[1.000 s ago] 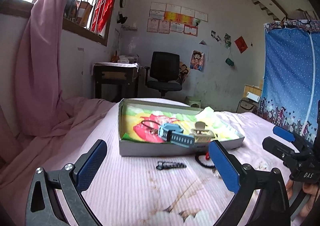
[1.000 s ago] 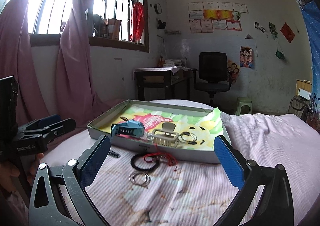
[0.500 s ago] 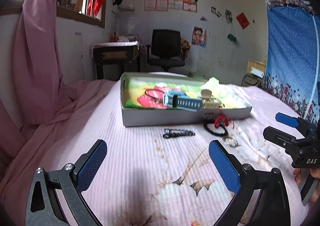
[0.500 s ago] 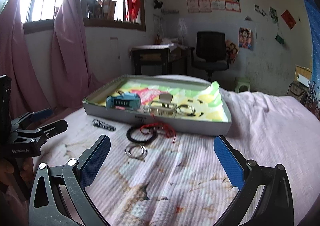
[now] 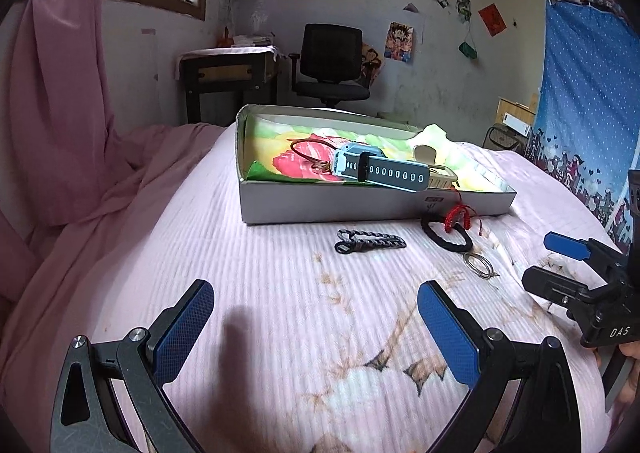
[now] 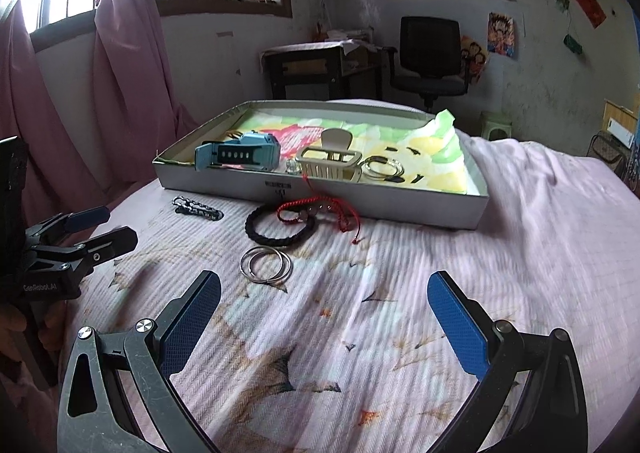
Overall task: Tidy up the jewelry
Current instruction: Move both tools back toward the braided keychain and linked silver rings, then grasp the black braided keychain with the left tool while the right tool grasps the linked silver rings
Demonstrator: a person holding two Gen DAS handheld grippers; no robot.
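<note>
A shallow grey box (image 5: 360,205) (image 6: 400,209) on the pink bed holds a blue watch (image 5: 376,167) (image 6: 240,159), a beige hair clip (image 6: 332,163) and clear rings (image 6: 380,167). In front of it lie a black chain bracelet (image 5: 370,243) (image 6: 198,207), a black braided band (image 5: 446,235) (image 6: 280,229), a red cord bracelet (image 6: 316,211) and two silver rings (image 5: 478,265) (image 6: 266,265). My left gripper (image 5: 316,329) is open and empty, short of the chain. My right gripper (image 6: 324,317) is open and empty, just short of the silver rings.
The pink striped bedsheet (image 6: 400,333) covers the whole work surface. Pink curtain (image 5: 60,93) hangs at the left. A desk (image 5: 228,81) and black office chair (image 5: 330,65) stand behind the bed. A blue patterned cloth (image 5: 588,93) hangs at the right.
Both grippers have tilted down and moved closer over the bed, so the loose jewelry sits nearer to the fingers. Both stay open and empty.
</note>
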